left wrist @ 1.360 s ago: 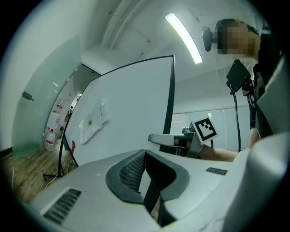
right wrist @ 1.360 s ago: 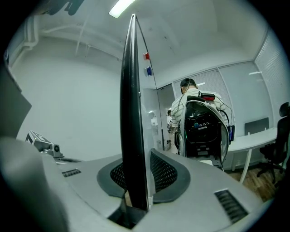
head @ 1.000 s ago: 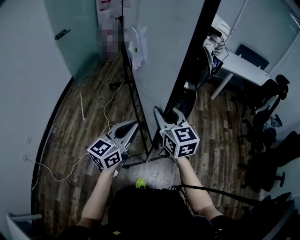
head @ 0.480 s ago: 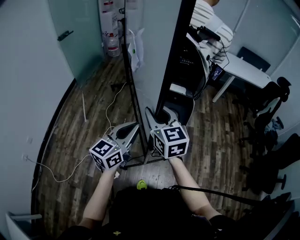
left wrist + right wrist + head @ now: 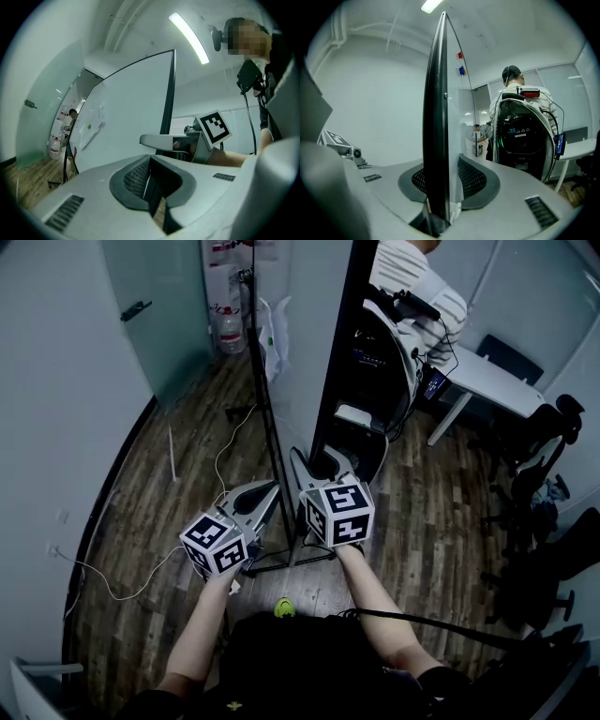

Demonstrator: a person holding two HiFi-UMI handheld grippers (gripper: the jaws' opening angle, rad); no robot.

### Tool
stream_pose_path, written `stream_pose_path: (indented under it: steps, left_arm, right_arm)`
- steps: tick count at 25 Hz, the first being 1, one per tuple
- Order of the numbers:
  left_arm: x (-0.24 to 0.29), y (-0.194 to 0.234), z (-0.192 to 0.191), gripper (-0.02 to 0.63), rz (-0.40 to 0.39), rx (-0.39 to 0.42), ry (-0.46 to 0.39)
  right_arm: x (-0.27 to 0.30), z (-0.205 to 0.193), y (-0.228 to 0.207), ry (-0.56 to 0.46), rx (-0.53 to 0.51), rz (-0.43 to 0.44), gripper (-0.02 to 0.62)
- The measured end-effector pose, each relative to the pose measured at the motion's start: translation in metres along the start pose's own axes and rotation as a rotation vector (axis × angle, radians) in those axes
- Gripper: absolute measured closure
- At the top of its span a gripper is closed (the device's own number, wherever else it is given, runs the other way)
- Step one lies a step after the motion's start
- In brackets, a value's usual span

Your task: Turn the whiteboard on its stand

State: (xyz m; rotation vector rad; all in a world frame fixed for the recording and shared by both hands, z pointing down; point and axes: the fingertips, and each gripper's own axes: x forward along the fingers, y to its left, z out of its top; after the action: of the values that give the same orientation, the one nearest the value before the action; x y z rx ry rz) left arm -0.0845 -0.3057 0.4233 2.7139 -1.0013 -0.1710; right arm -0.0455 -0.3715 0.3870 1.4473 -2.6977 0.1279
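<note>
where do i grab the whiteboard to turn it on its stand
Take the whiteboard by its black side edge, coming in level and edge-on so the jaws straddle front and back. The panel stands upright and thin, so that edge is likely easiest to pinch.

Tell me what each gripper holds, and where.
Nothing is gripped. The right gripper has just been opening its jaws, loose around the black side edge of the whiteboard. The left gripper is shut, empty.

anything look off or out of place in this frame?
Nothing spilled or broken. A loose white cable snakes across the floor toward the stand of the whiteboard, a possible snag when it turns. A small yellow-green object lies on the floor near the stand's base; too small to identify.
</note>
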Motion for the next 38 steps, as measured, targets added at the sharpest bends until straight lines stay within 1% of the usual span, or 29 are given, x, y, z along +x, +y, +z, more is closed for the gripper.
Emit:
stream_pose_path:
  steps: [9,14,18,27,38]
  left_arm:
    - [-0.010,-0.032,0.001,0.589,0.008,0.017,-0.012]
    - [-0.022,-0.040,0.000,0.589,0.027,0.020,-0.013]
    - [-0.031,-0.044,0.000,0.589,0.036,0.024,-0.018]
    - [-0.025,-0.072,-0.004,0.589,0.027,0.020,-0.020]
    - [-0.031,-0.072,-0.006,0.589,0.040,0.011,-0.022]
  right_arm:
    - [-0.011,-0.001,-0.007,-0.020,0.020,-0.072,0.483]
    - [-0.018,-0.002,-0.006,-0.018,0.034,-0.097,0.492]
    - [-0.031,-0.004,0.003,-0.009,0.037,-0.091,0.492]
    - [-0.061,-0.005,0.003,0.011,0.041,-0.073,0.492]
    - [-0.079,-0.007,0.013,0.011,0.029,-0.050,0.492]
